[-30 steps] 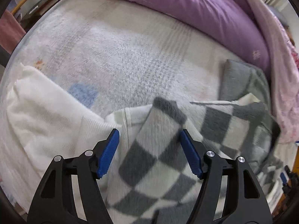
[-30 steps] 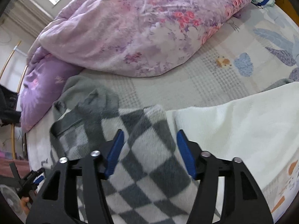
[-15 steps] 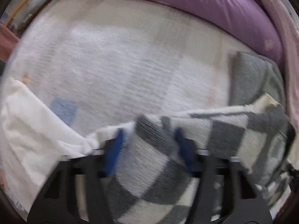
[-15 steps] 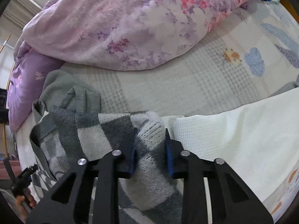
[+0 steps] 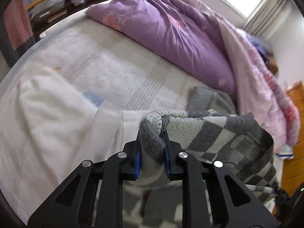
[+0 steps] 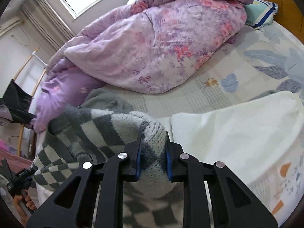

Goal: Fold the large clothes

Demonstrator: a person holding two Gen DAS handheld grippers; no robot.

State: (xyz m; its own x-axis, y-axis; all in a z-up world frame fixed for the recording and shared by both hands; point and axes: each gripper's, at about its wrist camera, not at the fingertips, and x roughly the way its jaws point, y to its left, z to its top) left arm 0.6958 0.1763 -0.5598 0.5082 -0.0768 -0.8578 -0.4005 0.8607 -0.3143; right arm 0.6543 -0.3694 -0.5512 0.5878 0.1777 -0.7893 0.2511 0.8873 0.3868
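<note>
A grey and white checkered knit sweater (image 5: 218, 134) lies bunched on the bed. My left gripper (image 5: 151, 150) is shut on a fold of its edge and holds it raised. The sweater also shows in the right wrist view (image 6: 95, 131). My right gripper (image 6: 153, 152) is shut on another bunched fold of it, lifted off the bed. A solid grey part (image 5: 207, 98) of the garment lies behind, toward the quilt.
A white folded cloth (image 5: 51, 114) (image 6: 237, 125) lies on the patterned bed sheet (image 6: 209, 87) beside the sweater. A purple floral quilt (image 5: 171, 28) (image 6: 161, 43) is heaped along the far side. A wooden headboard (image 6: 285, 1) and a pillow (image 6: 260, 13) are at the far right.
Both grippers went from open around the sweater to shut on it. Both have lifted and tilted up, so more of the room and quilt shows.
</note>
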